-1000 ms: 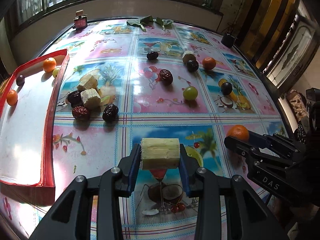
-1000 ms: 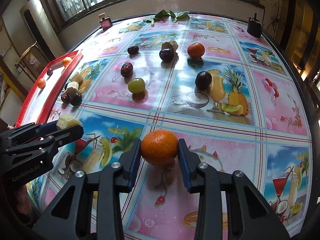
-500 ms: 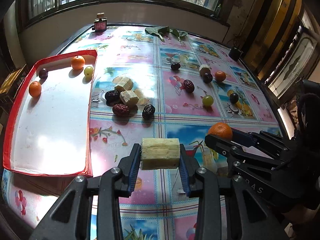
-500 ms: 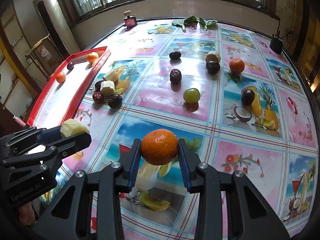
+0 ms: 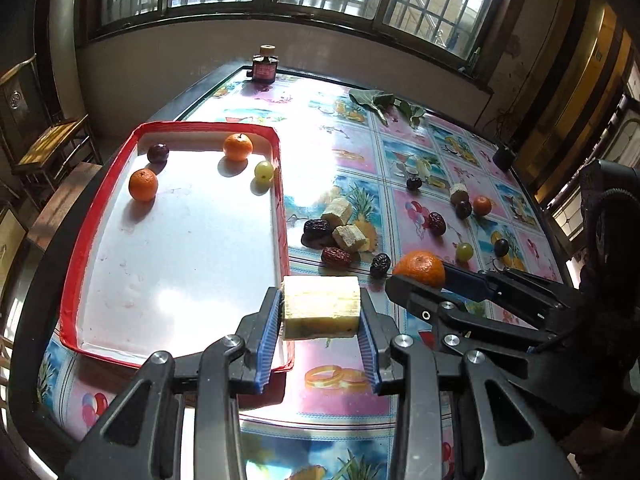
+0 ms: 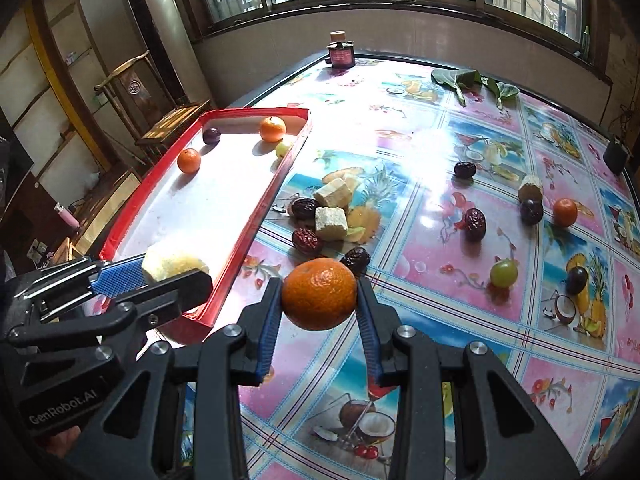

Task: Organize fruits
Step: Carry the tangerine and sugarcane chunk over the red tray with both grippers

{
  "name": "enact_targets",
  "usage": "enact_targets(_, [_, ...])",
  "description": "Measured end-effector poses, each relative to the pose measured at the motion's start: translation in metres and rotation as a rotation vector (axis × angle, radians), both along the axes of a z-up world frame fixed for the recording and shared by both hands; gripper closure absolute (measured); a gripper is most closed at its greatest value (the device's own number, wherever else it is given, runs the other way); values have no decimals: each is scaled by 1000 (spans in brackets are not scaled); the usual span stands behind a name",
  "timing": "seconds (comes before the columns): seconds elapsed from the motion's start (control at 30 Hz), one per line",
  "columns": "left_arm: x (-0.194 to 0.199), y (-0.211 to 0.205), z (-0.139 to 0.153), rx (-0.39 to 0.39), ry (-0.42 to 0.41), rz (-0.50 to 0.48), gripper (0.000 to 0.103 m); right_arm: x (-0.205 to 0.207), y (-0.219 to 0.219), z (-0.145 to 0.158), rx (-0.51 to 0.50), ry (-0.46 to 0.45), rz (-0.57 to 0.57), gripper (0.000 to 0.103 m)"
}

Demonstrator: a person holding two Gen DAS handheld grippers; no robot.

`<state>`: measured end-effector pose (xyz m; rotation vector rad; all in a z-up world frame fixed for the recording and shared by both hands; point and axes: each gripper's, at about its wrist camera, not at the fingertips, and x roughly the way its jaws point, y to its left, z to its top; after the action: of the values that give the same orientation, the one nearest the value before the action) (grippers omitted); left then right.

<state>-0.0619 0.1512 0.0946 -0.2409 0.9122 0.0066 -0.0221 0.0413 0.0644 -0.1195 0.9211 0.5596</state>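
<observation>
My left gripper (image 5: 320, 312) is shut on a pale yellow sugarcane piece (image 5: 320, 306), held in the air over the near right corner of the red-rimmed white tray (image 5: 84, 236). My right gripper (image 6: 318, 300) is shut on an orange (image 6: 319, 294), hanging above the tablecloth just right of the tray (image 6: 240, 236). The tray holds two oranges (image 5: 143, 185), a dark plum (image 5: 157, 153) and a green grape (image 5: 264, 171). Beside the tray lie two sugarcane chunks (image 6: 330, 222) among dark red dates (image 6: 307, 241). In the left wrist view the right gripper's orange (image 5: 420, 268) shows at right.
Farther right on the fruit-print tablecloth lie a date (image 6: 475, 224), a green grape (image 6: 503, 273), plums (image 6: 531, 211), an orange (image 6: 565, 212) and another cane piece (image 6: 531, 186). A small dark bottle (image 6: 341, 54) and green leaves (image 6: 464, 80) sit at the far edge. A wooden chair (image 6: 168, 120) stands left.
Both grippers have carried their fruit leftward toward the tray and risen a little. The tray has come from the left edge of both views to the left centre. Neither grip has changed.
</observation>
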Motion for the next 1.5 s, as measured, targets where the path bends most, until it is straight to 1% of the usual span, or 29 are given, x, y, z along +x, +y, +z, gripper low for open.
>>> enact_targets(0.1, [4,21,1,0,2,44,67,7,22,2,2,-8,35,64])
enact_targets(0.3, [17,61,-2,37,9,135,67,29,65,2,17,-6,78,64])
enact_targets(0.5, [36,100,-16,68,46,204,67,51,109,0,16,-38,126,64])
enact_targets(0.57, [42,110,-21,66,55,227,67,61,120,-2,14,-45,127,64])
enact_targets(0.67, [49,123,-31,65,76,259,67,77,134,-9,6,-34,130,64])
enact_targets(0.83, [61,132,-45,72,104,270,67,94,151,-24,-31,-18,155,64])
enact_targets(1.0, [65,138,-51,69,123,282,67,111,156,-36,-48,7,140,64])
enact_targets(1.1, [67,138,-53,70,130,282,67,118,157,-40,-45,24,134,64])
enact_targets(1.33, [71,137,-55,75,143,286,67,121,162,-43,-69,18,152,64])
enact_targets(1.4, [72,136,-56,87,146,286,67,121,163,-44,-75,26,152,64])
enact_targets(1.47, [72,134,-55,98,146,284,66,122,163,-44,-76,35,140,64])
enact_targets(1.5, [72,134,-54,96,146,279,62,123,163,-44,-75,39,139,64])
